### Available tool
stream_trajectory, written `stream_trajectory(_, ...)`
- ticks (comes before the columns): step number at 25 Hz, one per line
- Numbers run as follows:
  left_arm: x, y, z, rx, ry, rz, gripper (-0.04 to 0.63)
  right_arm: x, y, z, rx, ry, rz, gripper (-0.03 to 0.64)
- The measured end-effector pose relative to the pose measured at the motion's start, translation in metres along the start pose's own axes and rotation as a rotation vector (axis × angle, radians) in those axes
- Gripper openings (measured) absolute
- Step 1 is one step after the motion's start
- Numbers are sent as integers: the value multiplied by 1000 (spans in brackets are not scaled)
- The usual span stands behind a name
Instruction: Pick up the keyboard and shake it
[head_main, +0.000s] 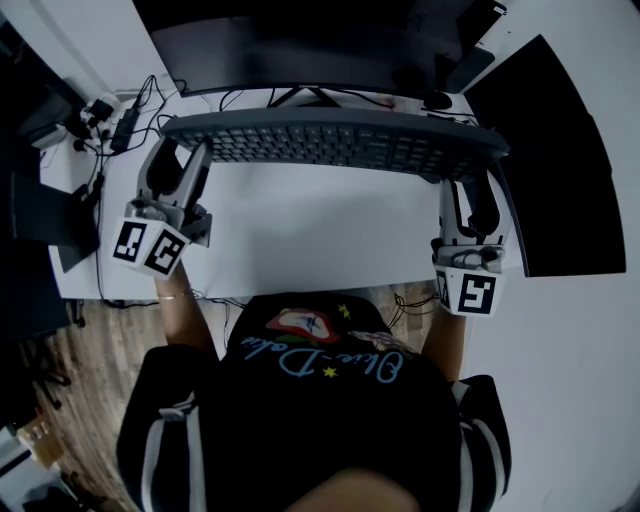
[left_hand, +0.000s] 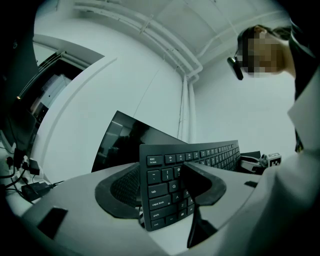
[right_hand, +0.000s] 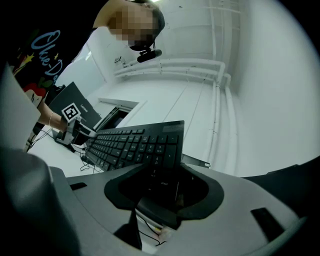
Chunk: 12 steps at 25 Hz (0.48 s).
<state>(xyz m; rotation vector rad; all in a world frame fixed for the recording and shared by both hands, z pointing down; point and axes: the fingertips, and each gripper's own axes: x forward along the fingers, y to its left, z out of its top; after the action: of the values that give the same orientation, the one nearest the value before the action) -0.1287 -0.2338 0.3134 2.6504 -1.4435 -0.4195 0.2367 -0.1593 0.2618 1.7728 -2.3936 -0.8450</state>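
Left gripper (left_hand: 165, 186) and right gripper (right_hand: 162, 187) fingers are clamping both ends of the long dark-grey plastic keyboard (head_main: 335, 140); hard shaking risks loosening these shallow grips, dropping it

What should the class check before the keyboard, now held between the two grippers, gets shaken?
1. Left gripper jaws closed on the keyboard at its left end: ok.
2. Right gripper jaws closed on its right end: ok.
3. Keyboard lifted off the desk: ok, it looks raised.
4. Gap to the monitor behind: cannot tell; the head view shows them close together.
5. Cables at the desk's left clear of the left gripper: cannot tell.
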Motion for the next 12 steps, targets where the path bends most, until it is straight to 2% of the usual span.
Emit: stream_trajectory(12,2,12,-27,-35,97,31,245,4,10,-30,65,83,23,183)
